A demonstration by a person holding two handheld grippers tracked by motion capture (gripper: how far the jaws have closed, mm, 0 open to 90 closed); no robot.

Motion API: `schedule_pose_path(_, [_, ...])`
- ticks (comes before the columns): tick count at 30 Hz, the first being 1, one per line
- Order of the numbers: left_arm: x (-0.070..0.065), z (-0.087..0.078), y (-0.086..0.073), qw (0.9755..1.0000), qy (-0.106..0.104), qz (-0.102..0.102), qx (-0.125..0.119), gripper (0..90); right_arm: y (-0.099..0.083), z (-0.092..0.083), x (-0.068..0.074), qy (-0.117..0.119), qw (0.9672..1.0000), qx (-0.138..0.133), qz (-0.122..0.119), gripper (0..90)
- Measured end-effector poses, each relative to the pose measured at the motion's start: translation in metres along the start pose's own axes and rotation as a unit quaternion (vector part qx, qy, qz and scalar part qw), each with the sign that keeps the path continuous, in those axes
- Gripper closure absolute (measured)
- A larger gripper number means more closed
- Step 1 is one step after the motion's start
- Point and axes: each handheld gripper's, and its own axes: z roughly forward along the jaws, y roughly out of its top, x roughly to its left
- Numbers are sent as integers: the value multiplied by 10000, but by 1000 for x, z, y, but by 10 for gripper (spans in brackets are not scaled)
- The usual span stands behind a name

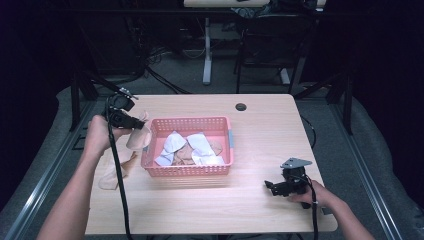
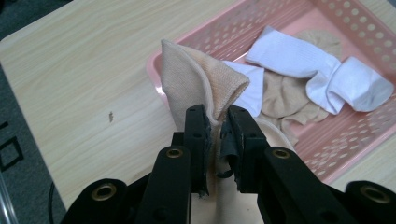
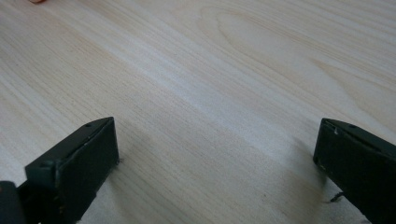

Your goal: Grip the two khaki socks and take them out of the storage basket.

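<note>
My left gripper [image 2: 217, 128] is shut on a beige sock [image 2: 198, 79], pinching its fabric between the jaws. In the high view the left gripper [image 1: 134, 122] holds that beige sock [image 1: 139, 137] in the air just left of the pink basket [image 1: 190, 123]. White socks [image 2: 299, 58] and more beige socks [image 2: 282, 95] lie inside the pink basket [image 2: 359, 135]. My right gripper [image 1: 272, 187] rests low over the table near the front right, its jaws wide open [image 3: 215, 158] with only bare wood between them.
Another beige sock [image 1: 111, 175] lies flat on the table at the left, under my left forearm. A dark cable hole [image 1: 241, 106] sits near the table's far edge. Chairs and table legs stand beyond the table.
</note>
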Motion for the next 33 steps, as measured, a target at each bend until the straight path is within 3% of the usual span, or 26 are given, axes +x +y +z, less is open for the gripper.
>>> schedule_pose_path(10, [21, -16, -17, 9997, 161, -208, 24, 784, 0, 0, 0, -3, 10000, -1, -3, 0])
schedule_pose_path(19, [34, -20, -35, 9987, 257, -415, 139, 784, 0, 0, 0, 0, 10000, -2, 23, 0])
schedule_pose_path(27, [51, -7, -56, 9965, 241, -738, 308, 783, 0, -1, 1, -21, 10000, -5, 27, 0])
schedule_pose_path(33, [59, 17, -72, 9944, 173, -919, 494, 783, -1, -1, 1, -66, 10000, -6, 36, 0])
